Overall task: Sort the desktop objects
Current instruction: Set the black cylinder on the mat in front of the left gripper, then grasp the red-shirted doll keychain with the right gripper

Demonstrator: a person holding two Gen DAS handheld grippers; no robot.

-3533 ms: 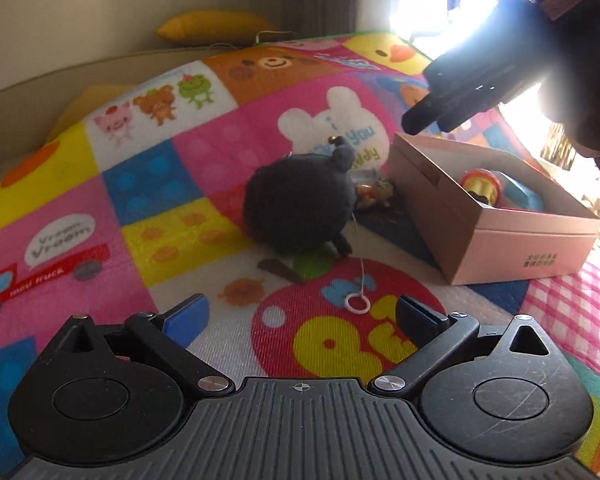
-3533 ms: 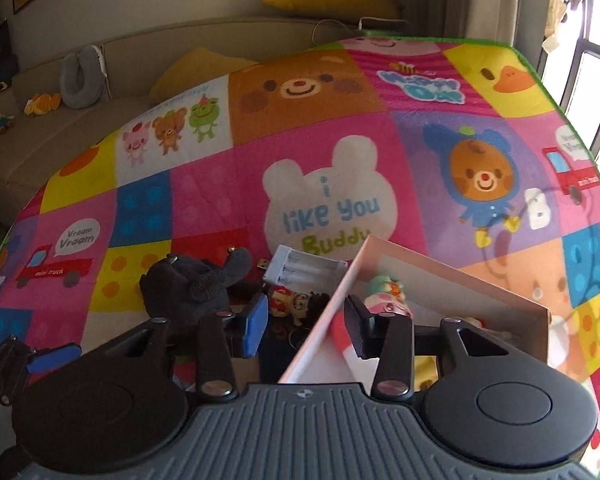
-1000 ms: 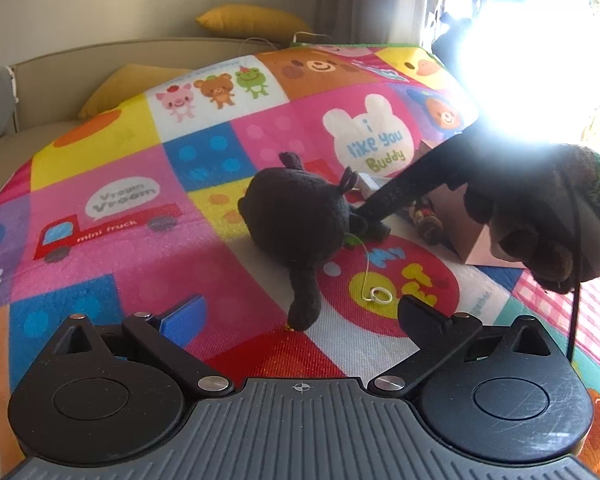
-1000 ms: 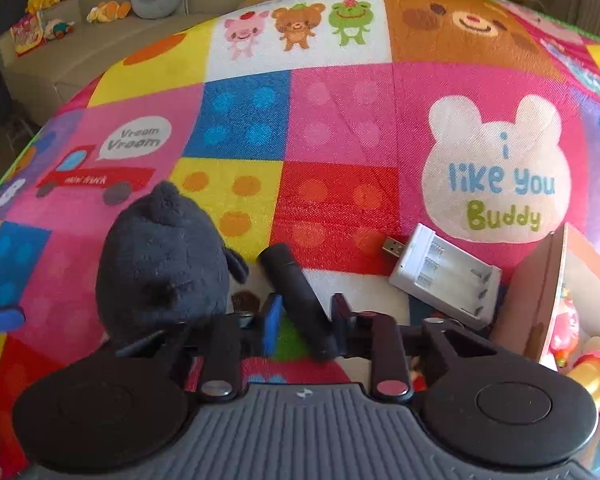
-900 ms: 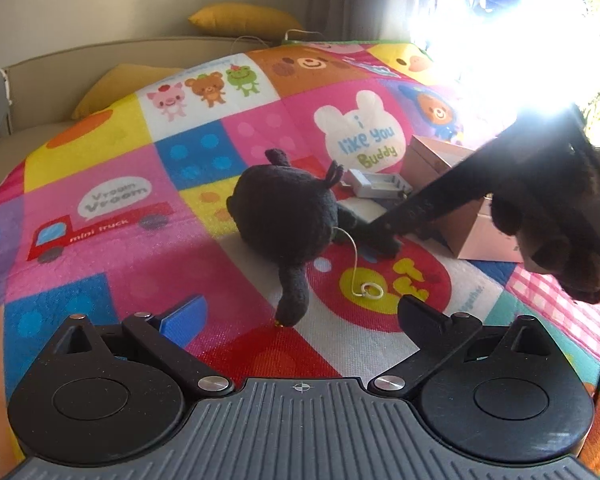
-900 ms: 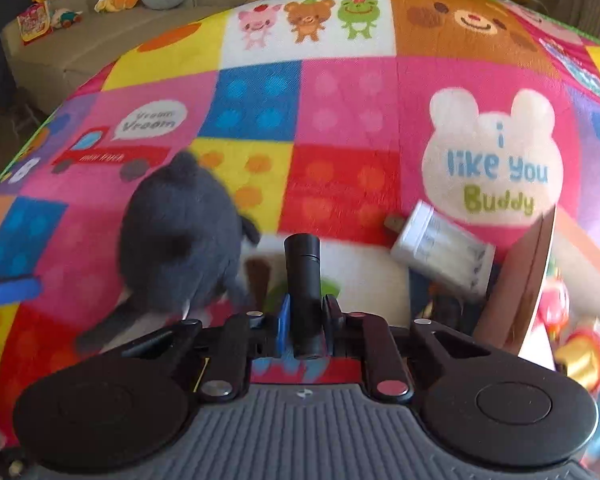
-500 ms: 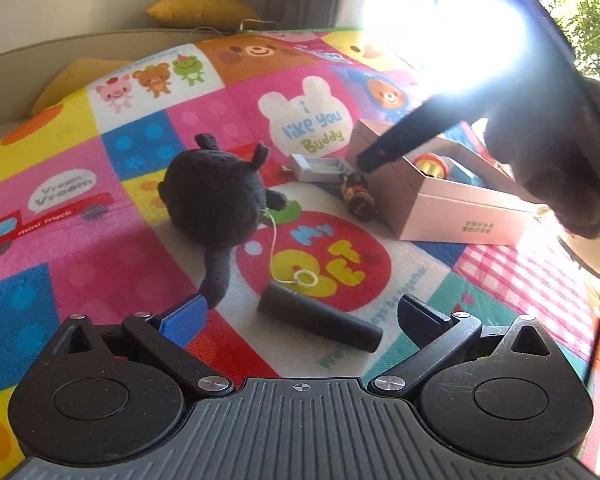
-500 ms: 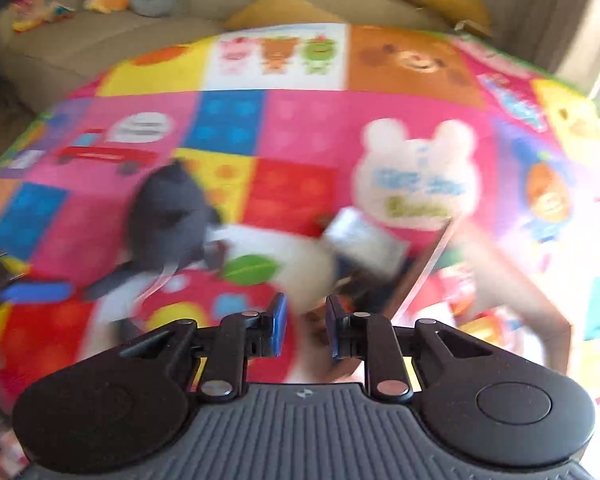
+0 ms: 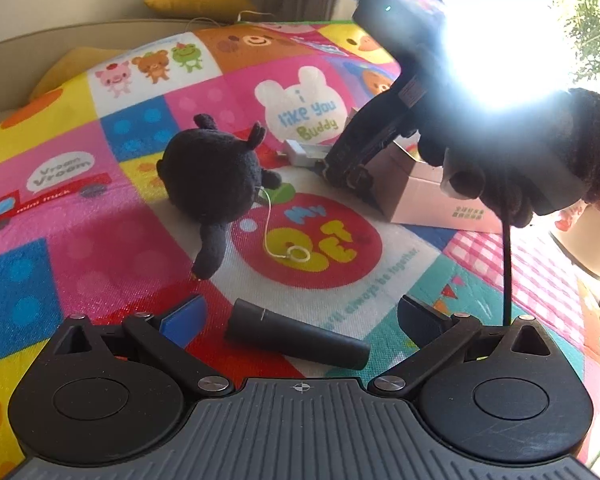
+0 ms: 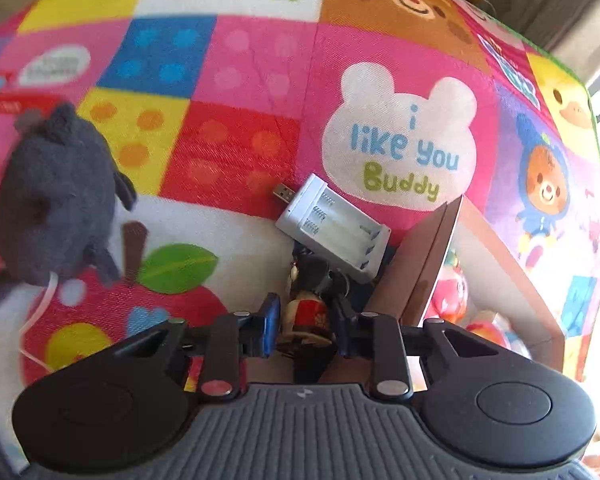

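L gripper (image 9: 300,316) has jaws spread wide, nothing gripped; a black cylinder (image 9: 298,335) lies crosswise on the play mat (image 9: 100,220) betw its fingertips, apart from both pads. Beyond it, a dark grey plush toy (image 9: 212,178) rests on the mat w/ a white cord and ring (image 9: 298,255) trailing over the red apple print. R gripper (image 10: 304,322), held by a dark-gloved hand (image 9: 512,160), points down just beside the pink cardboard box (image 9: 440,204); its jaws are opening, narrow gap, w/ a small doll figure w/ red body (image 10: 310,312) betw them – can't tell if pads touch it. White battery charger w/ USB plug (image 10: 334,230) lies just past the doll, against the box corner. Colourful toys (image 10: 452,292) sit inside the box.
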